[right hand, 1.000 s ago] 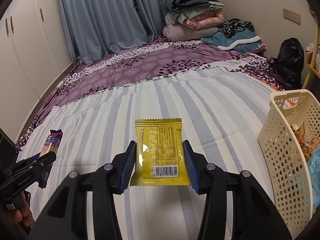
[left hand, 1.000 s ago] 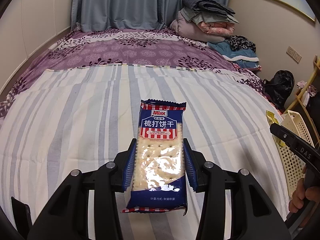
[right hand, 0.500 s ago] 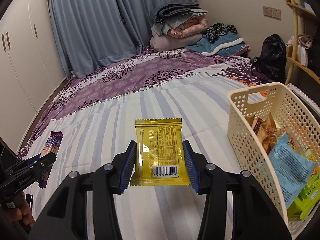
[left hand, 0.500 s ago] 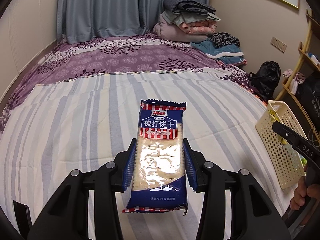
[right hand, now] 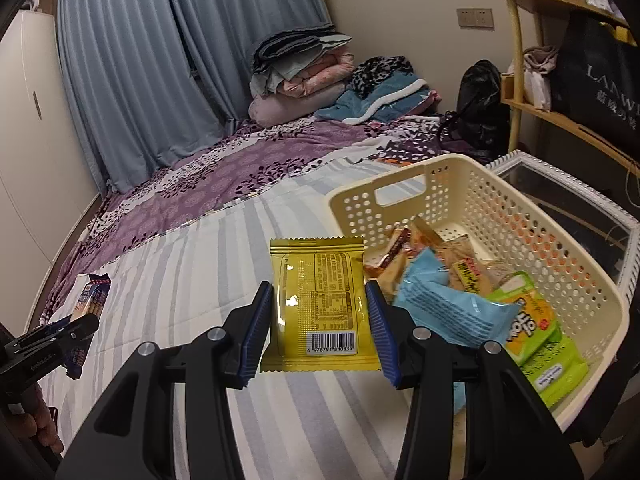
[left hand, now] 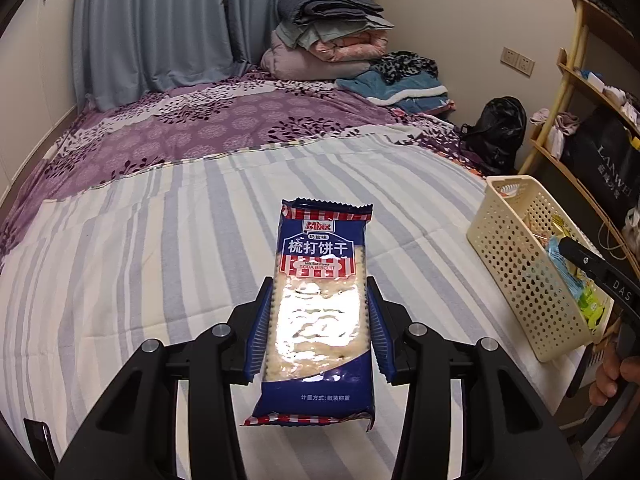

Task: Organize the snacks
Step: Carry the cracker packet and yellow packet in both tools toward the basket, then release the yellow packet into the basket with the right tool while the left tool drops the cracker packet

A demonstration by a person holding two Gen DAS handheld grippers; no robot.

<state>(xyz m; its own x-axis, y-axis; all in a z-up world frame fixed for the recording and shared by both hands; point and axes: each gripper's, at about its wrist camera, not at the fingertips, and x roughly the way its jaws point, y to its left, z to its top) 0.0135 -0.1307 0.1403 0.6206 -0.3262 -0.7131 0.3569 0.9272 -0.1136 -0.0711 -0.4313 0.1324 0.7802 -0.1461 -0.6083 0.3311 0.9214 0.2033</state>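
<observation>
Both tongs are loaded: right gripper (right hand: 319,322) pinches a yellow packet (right hand: 319,305), long axis pointing forward, and the basket (right hand: 472,196) sits just to its right, so it's way nearer. Left gripper (left hand: 320,320) clamps the biscuit pack (left hand: 320,304), basket (left hand: 520,264) well off to its right across the bed (left hand: 140,260).
</observation>
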